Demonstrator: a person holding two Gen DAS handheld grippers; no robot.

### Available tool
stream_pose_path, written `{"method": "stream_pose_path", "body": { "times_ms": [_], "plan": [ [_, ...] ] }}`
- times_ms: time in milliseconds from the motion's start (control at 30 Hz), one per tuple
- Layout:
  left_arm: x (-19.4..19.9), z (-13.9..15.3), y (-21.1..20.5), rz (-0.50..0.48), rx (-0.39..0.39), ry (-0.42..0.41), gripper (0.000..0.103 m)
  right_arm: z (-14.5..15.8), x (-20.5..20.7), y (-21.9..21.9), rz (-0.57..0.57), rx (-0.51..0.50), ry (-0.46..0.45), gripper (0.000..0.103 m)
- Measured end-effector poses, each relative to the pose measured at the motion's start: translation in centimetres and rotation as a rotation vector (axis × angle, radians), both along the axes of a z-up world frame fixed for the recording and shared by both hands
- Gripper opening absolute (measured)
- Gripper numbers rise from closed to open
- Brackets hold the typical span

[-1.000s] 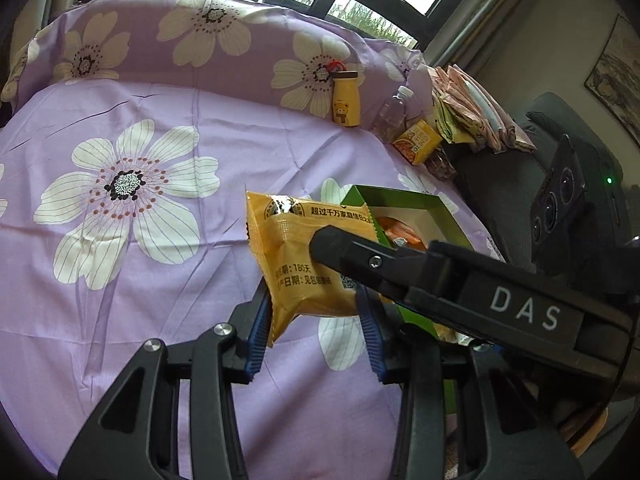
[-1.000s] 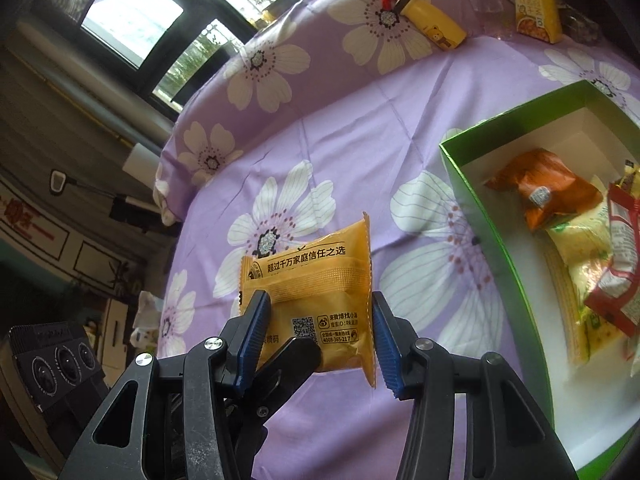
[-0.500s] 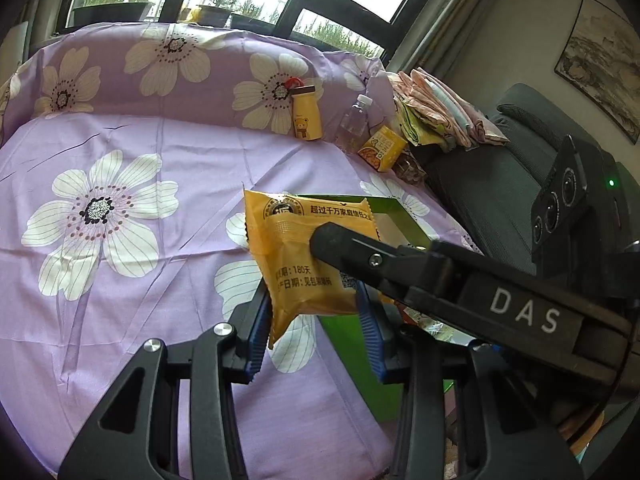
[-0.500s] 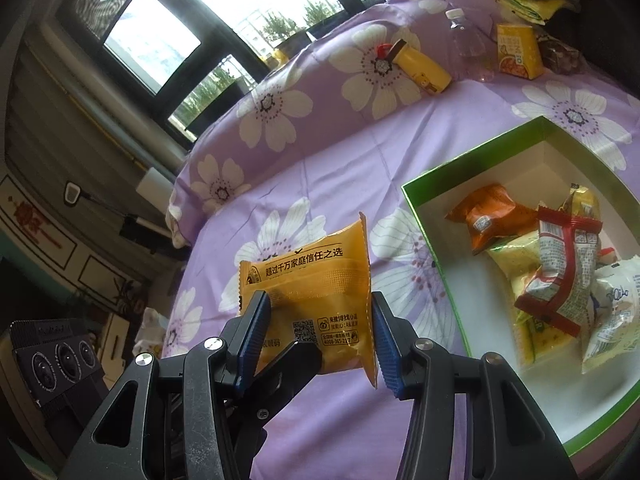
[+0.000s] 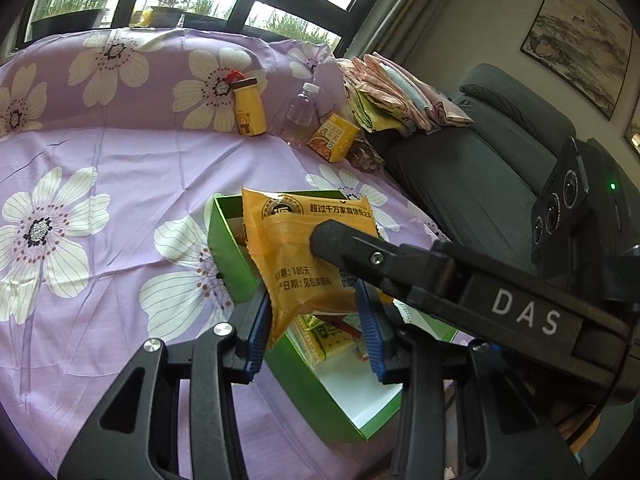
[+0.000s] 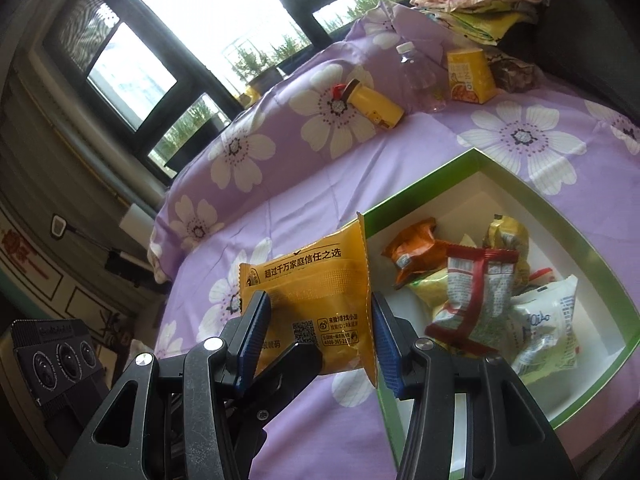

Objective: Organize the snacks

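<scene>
Oddly, both claws clamp one yellow snack packet (image 5: 308,256): the left claw (image 5: 316,330) pinches its lower edges, the right claw (image 6: 320,334) its sides, holding it upright above the green box's (image 6: 520,196) near corner on the floral bedspread (image 5: 120,184).

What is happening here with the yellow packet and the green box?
A person is tidying snacks with two hand-held grippers. Both the left gripper and the right gripper are shut on the same yellow snack packet, holding it in the air by the near edge of the green box. The box sits open on the purple flowered sheet and already holds several snack bags. The packet is not yet inside.
</scene>
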State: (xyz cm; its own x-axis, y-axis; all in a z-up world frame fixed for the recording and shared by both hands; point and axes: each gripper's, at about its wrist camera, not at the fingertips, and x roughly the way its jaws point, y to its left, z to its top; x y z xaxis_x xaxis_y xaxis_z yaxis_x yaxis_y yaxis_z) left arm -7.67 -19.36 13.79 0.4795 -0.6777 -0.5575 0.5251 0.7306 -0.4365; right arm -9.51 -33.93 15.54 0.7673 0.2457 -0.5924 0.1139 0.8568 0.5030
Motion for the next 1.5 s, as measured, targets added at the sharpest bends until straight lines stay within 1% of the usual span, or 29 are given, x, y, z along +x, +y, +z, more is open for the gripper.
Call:
{"method": "stream_pose_path", "body": {
  "times_ms": [133,333,400,467,567,633,800,1133,1500],
  "plan": [
    [0.2,-0.3,-1.6,-0.037,-0.022,0.028,0.039,-0.2,-0.5,-1.7,-0.035,0.0,0.004,0.052],
    [0.6,-0.8,-3.1,-0.067,-0.032,0.064,0.039,-0.8,-0.5,-3.4,-0.068,0.01,0.022,0.052],
    [0.9,-1.1,-3.2,-0.071,-0.054,0.084,0.039,-1.0,-0.5,-3.7,-0.075,0.008,0.033,0.052],
    [0.9,-1.2,-3.5,-0.076,-0.051,0.09,0.039,-1.3,-0.4,-3.8,-0.076,0.005,0.042,0.052],
    [0.9,-1.3,-3.6,-0.086,-0.067,0.085,0.04,-1.2,-0.6,-3.9,-0.087,-0.006,0.025,0.052],
    [1.1,-1.6,-3.7,-0.09,-0.076,0.101,0.039,-1.2,-0.6,-4.1,-0.096,-0.008,0.035,0.052],
    [1.3,-2.1,-4.2,-0.094,-0.064,0.122,0.04,-1.9,-0.2,-4.6,-0.094,-0.001,0.068,0.052],
    [1.8,-2.9,-4.8,-0.11,-0.061,0.162,0.04,-2.6,0.0,-5.2,-0.108,-0.004,0.099,0.052],
    [2.6,-4.0,-5.4,-0.117,-0.065,0.224,0.04,-3.6,0.6,-5.5,-0.121,-0.007,0.143,0.052]
  ]
}}
